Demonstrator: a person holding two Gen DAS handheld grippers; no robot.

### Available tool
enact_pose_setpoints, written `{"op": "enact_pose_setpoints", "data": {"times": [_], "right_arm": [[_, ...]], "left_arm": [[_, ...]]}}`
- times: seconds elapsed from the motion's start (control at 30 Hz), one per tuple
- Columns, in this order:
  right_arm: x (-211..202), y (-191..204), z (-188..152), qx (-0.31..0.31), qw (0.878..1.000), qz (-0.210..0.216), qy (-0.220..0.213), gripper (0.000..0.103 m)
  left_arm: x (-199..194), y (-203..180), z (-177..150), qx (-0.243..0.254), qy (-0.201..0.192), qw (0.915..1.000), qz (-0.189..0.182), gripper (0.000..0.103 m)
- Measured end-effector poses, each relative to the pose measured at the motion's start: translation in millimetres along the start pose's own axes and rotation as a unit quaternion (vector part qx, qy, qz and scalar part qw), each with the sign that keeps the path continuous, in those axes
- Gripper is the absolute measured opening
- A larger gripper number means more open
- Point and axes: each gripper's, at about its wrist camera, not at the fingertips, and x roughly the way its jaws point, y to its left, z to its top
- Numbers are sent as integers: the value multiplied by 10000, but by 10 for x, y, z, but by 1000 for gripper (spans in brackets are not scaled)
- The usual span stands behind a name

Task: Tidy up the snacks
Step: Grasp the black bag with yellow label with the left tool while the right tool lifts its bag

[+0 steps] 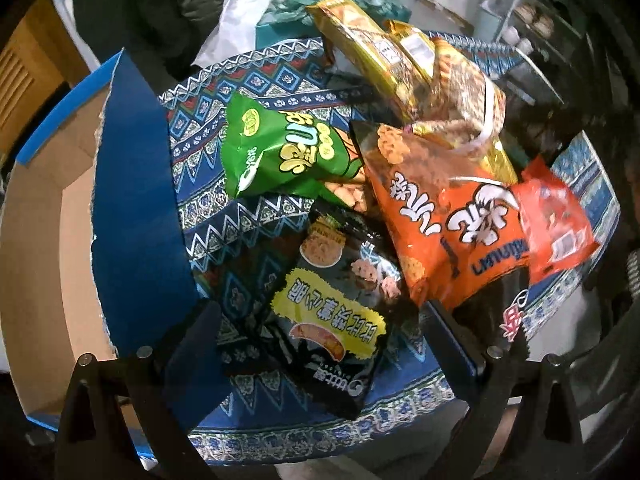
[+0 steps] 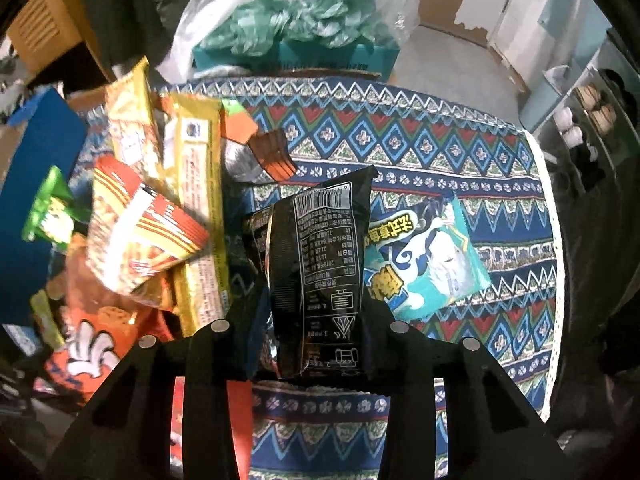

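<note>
A pile of snack bags lies on a patterned blue cloth [image 1: 224, 128]. In the left wrist view my left gripper [image 1: 320, 320] is open, its fingers either side of a black bag with a yellow label [image 1: 320, 308]. Beyond it lie a green bag [image 1: 280, 148], an orange bag [image 1: 448, 224], a small red packet [image 1: 556, 224] and gold packets [image 1: 380, 52]. In the right wrist view my right gripper [image 2: 316, 304] is shut on a black packet [image 2: 320, 264], printed back facing the camera, held above the cloth [image 2: 400, 136]. A teal packet [image 2: 432, 260] lies to its right.
An open cardboard box with blue sides [image 1: 132, 184] stands left of the cloth. Gold and striped red packets [image 2: 176, 184] are heaped left of my right gripper. A teal box with plastic bags [image 2: 296, 40] sits beyond the cloth's far edge. Shelving [image 2: 592, 120] stands at the right.
</note>
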Motion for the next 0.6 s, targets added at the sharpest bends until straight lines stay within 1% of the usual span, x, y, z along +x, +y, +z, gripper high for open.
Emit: {"op": "enact_pose_setpoints", "data": {"times": [0.2, 0.37, 0.5, 0.6], "right_arm": [[-151, -27, -58, 114, 9999, 89, -81, 37], [-184, -79, -84, 210, 9997, 17, -156, 36], [-246, -146, -74, 333, 9991, 52, -248, 36], [-283, -145, -72, 371, 9988, 141, -280, 36]], "left_arm": [[74, -87, -12, 372, -16, 9992, 119, 100], [131, -160, -45, 582, -10, 9977, 359, 102], [133, -115, -25, 534, 39, 9977, 426, 102], [107, -94, -18, 491, 17, 9980, 387, 102]]}}
